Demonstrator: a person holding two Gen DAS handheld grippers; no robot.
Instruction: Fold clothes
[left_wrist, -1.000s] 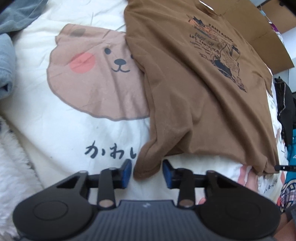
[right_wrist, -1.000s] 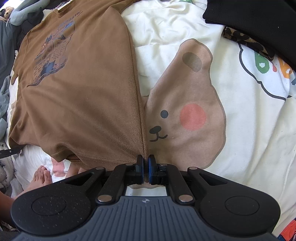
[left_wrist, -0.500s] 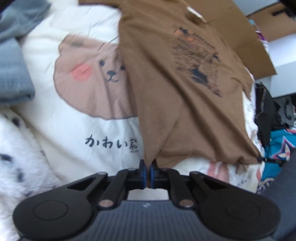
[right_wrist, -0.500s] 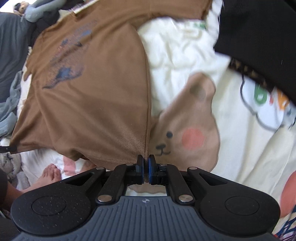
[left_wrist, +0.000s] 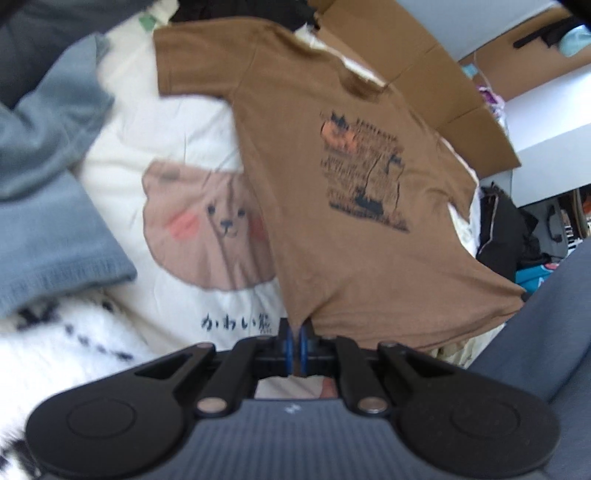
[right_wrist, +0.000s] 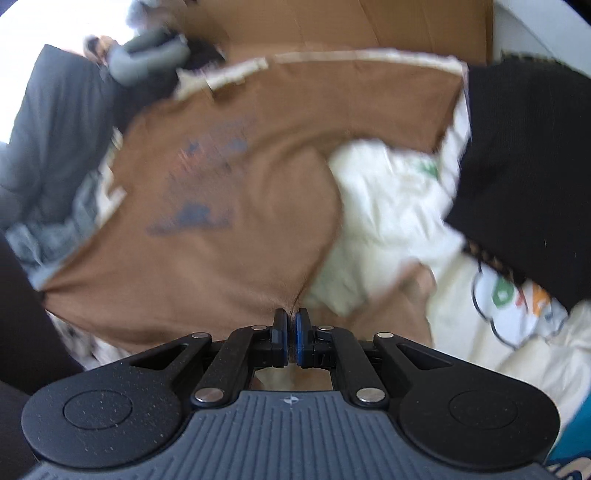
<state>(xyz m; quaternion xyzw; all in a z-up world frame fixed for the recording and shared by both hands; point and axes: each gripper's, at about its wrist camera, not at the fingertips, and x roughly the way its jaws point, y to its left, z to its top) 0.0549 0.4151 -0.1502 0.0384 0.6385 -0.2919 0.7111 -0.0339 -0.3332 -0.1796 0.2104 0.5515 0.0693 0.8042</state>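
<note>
A brown T-shirt (left_wrist: 332, 206) with a dark printed graphic hangs lifted above the bed, print side facing me. My left gripper (left_wrist: 295, 345) is shut on one bottom hem corner. My right gripper (right_wrist: 291, 334) is shut on the other hem corner of the same shirt (right_wrist: 221, 221). The shirt is stretched between the two grippers, and its sleeve and collar end still trails toward the far side of the bed.
A cream bedcover (left_wrist: 159, 147) with a bear print lies under the shirt. Blue-grey folded clothes (left_wrist: 48, 206) sit at the left, a black garment (right_wrist: 524, 177) at the right, cardboard boxes (left_wrist: 443, 92) behind. A fluffy white blanket (left_wrist: 55, 350) is near left.
My left gripper closed on the hem corner. Both grippers then rose and pulled the shirt's bottom edge up off the bed; the views tilted upward.
</note>
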